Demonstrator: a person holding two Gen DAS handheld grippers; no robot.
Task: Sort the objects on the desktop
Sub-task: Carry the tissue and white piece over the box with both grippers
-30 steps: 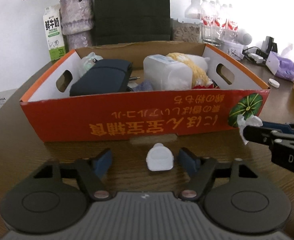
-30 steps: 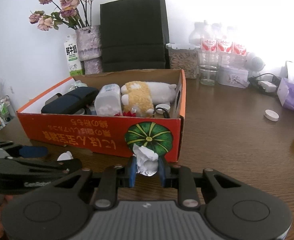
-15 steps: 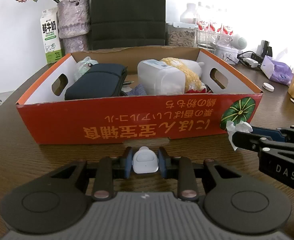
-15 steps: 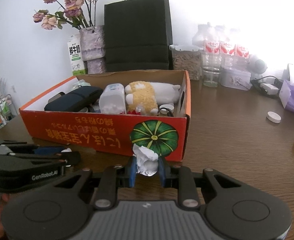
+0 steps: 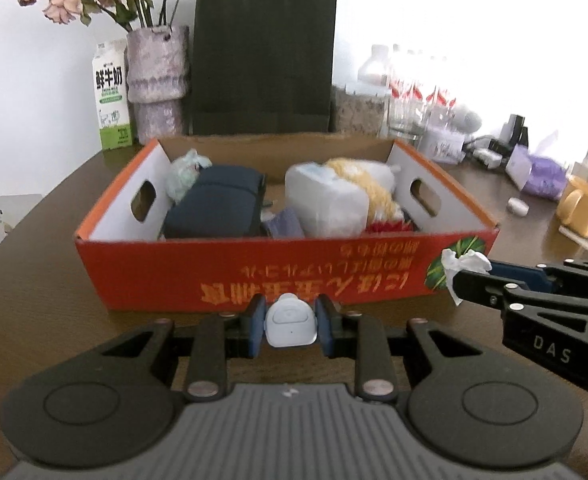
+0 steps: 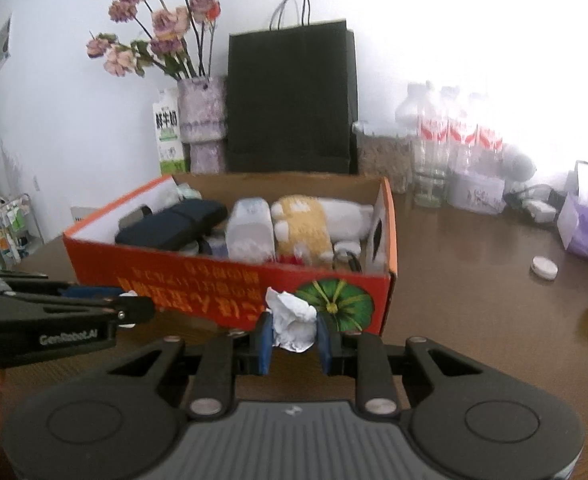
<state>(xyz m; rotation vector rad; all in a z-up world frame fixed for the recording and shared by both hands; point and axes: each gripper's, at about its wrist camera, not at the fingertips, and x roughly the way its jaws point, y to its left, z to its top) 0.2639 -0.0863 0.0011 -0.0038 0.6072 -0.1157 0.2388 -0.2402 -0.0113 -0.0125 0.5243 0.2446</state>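
My left gripper is shut on a small white plastic device and holds it above the table, in front of the orange cardboard box. My right gripper is shut on a crumpled white tissue, lifted near the box's front right corner; it also shows in the left wrist view. The box holds a dark blue pouch, a white plastic container and a yellow-and-white plush toy.
Behind the box stand a black paper bag, a vase of flowers, a milk carton and water bottles. To the right lie a white cap, a purple tissue pack and a yellow mug.
My left gripper closed on the white device and lifted it off the table. Both grippers rose, so the views look down into the box more. The right gripper kept hold of the tissue.
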